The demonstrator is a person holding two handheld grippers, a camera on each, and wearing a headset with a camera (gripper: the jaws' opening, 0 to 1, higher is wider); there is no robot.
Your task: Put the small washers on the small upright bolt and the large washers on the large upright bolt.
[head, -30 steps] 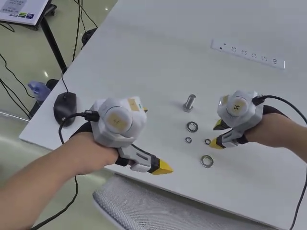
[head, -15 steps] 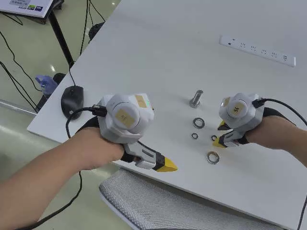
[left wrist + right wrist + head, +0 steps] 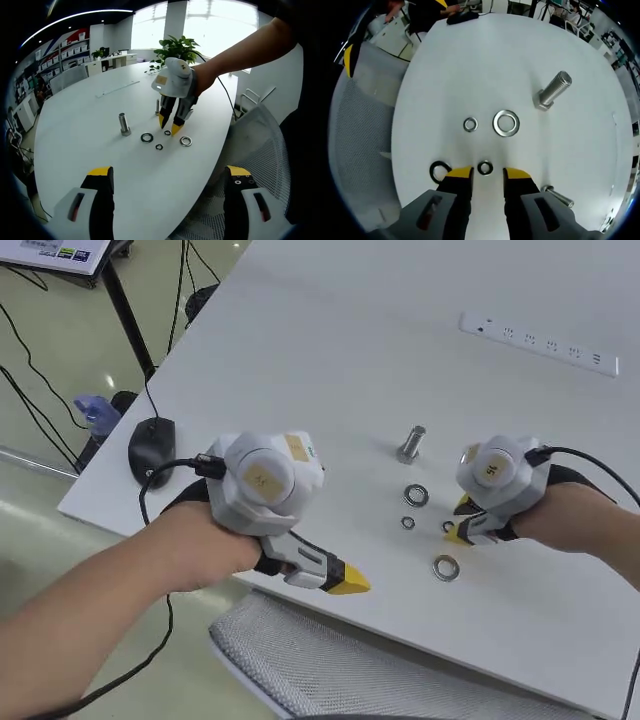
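Observation:
The large bolt (image 3: 411, 443) stands upright on the white table (image 3: 330, 360). Near it lie a large washer (image 3: 416, 495), a small washer (image 3: 408, 523) and a second large washer (image 3: 446, 567). My right gripper (image 3: 460, 520) points down at the table, open, with another small washer (image 3: 484, 167) lying between its tips, untouched. The small bolt (image 3: 559, 196) stands just right of that gripper's fingers. My left gripper (image 3: 170, 172) is open wide and empty, held near the table's front edge (image 3: 350, 583), well left of the washers.
A white power strip (image 3: 540, 340) lies at the back right. A black mouse (image 3: 150, 450) sits at the table's left edge, its cable hanging down. A grey mesh chair (image 3: 330, 660) stands under the front edge. Bare tabletop stretches behind the bolts.
The headset camera has shifted. My right gripper has moved a little toward the small washer, which now lies between its tips. The left gripper has barely moved.

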